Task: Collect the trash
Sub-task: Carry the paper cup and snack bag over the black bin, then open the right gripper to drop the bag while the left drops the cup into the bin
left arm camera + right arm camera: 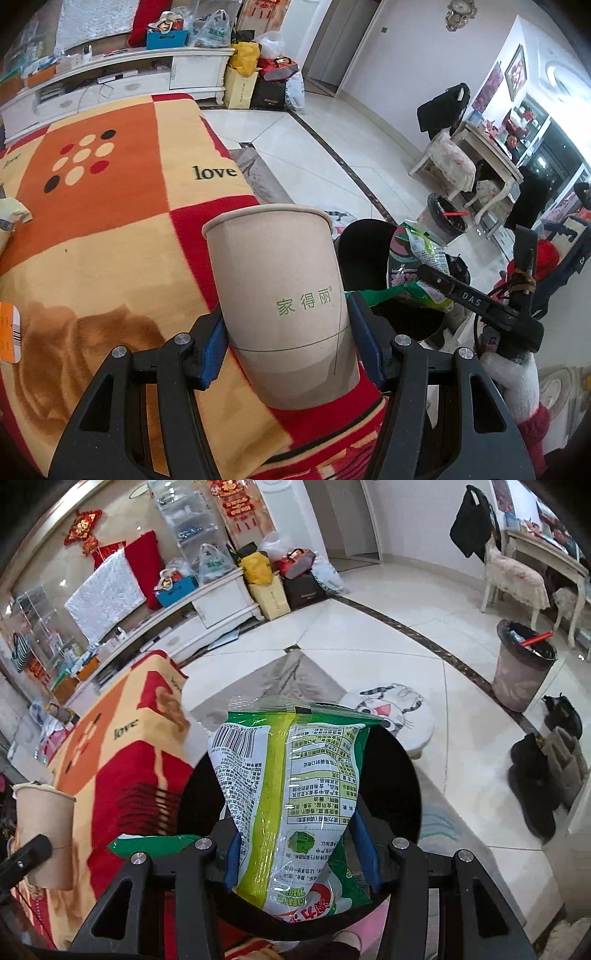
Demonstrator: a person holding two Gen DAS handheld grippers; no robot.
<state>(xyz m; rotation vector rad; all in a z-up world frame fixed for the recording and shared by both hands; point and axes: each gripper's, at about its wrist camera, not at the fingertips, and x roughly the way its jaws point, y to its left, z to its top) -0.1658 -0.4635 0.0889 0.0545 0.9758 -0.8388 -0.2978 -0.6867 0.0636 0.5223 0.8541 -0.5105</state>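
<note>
The left claw pinches a tan paper cup with green printed characters low on its wall; the cup stands upright, mouth up, over the near edge of the red, orange and cream blanket covering the desk. The right claw is pressed on a green-and-white crinkled plastic snack packet, its long axis running away from the camera, sealed end far, over a round black bin. Beyond lie white floor tiles, a cat-print mat and a grey lined wastebasket.
</note>
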